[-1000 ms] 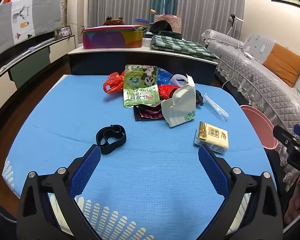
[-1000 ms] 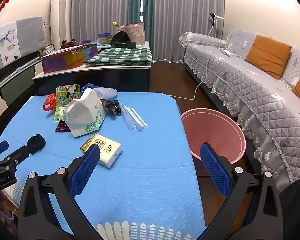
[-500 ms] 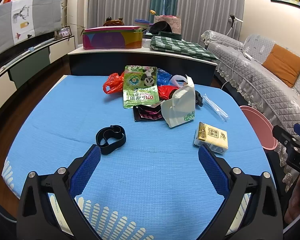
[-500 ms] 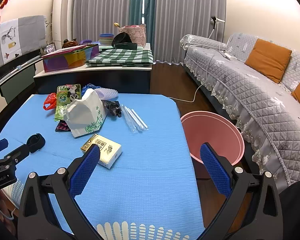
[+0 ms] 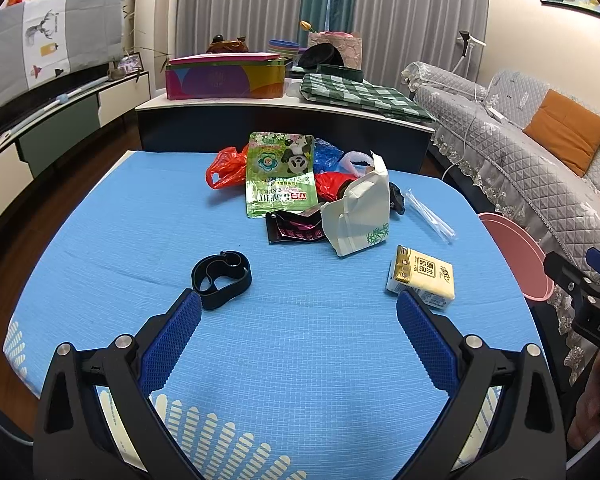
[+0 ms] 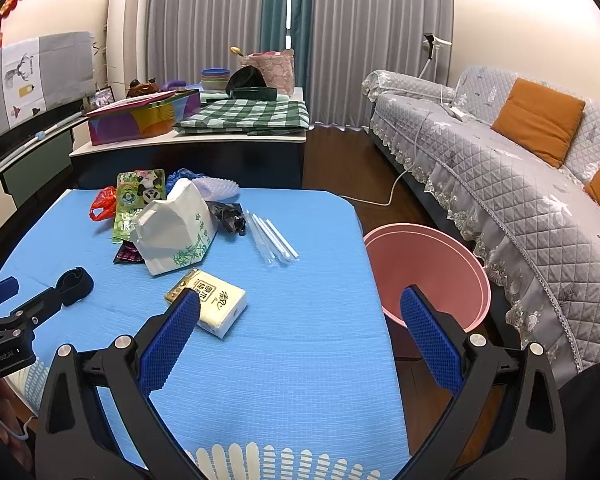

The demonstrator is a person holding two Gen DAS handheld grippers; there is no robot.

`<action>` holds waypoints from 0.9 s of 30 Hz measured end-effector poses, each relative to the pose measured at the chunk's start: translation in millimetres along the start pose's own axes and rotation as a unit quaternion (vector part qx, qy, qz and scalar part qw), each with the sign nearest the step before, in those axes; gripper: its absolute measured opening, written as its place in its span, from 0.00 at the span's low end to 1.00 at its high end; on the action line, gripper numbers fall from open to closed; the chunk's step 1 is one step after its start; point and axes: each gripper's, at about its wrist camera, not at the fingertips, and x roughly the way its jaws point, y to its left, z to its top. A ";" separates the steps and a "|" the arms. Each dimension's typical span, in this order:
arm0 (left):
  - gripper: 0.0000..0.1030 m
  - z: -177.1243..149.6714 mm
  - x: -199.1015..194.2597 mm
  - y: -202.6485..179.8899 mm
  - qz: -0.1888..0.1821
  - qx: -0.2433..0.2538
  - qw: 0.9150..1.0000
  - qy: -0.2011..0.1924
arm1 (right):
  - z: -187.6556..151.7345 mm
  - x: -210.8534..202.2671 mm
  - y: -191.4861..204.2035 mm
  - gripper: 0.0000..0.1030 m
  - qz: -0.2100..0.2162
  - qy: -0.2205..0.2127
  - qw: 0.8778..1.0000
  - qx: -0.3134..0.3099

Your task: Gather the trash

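Note:
Trash lies on the blue table (image 5: pixel 300 344): a green panda packet (image 5: pixel 281 174), a red plastic bag (image 5: pixel 224 166), a dark wrapper (image 5: pixel 294 230), a white paper bag (image 5: pixel 360 212), clear straws (image 5: pixel 430 216), a yellow tissue pack (image 5: pixel 422 276) and a black band (image 5: pixel 221 273). A pink bin (image 6: pixel 424 272) stands on the floor right of the table. My left gripper (image 5: pixel 298 332) is open and empty above the near table, the band by its left finger. My right gripper (image 6: pixel 298 332) is open and empty, the tissue pack (image 6: pixel 208 302) by its left finger.
A dark low cabinet (image 5: pixel 284 128) behind the table carries a colourful box (image 5: pixel 224 76) and a green checked cloth (image 5: pixel 360 94). A grey quilted sofa (image 6: pixel 520 184) with orange cushions runs along the right. A TV bench (image 5: pixel 40 120) stands at the left.
Both grippers have shifted only slightly; the view has crept a little. Nothing on the table has moved and both stay open.

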 end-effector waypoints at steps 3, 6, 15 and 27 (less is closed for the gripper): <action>0.92 -0.2 -0.2 0.1 0.000 0.000 1.000 0.000 | 0.0 -0.1 0.8 0.95 0.000 0.000 1.000 0.000; 0.92 -0.2 -0.2 0.2 0.000 0.000 1.000 0.000 | 0.2 -0.6 0.9 0.95 0.000 -0.001 1.000 0.001; 0.92 0.7 0.4 -1.0 0.000 0.000 1.000 -0.001 | 1.9 -2.3 -0.2 0.95 0.001 -0.002 1.000 0.001; 0.92 0.4 0.2 -0.7 0.000 -0.001 1.000 -0.002 | 1.3 -2.2 -0.5 0.95 0.001 -0.002 1.000 0.000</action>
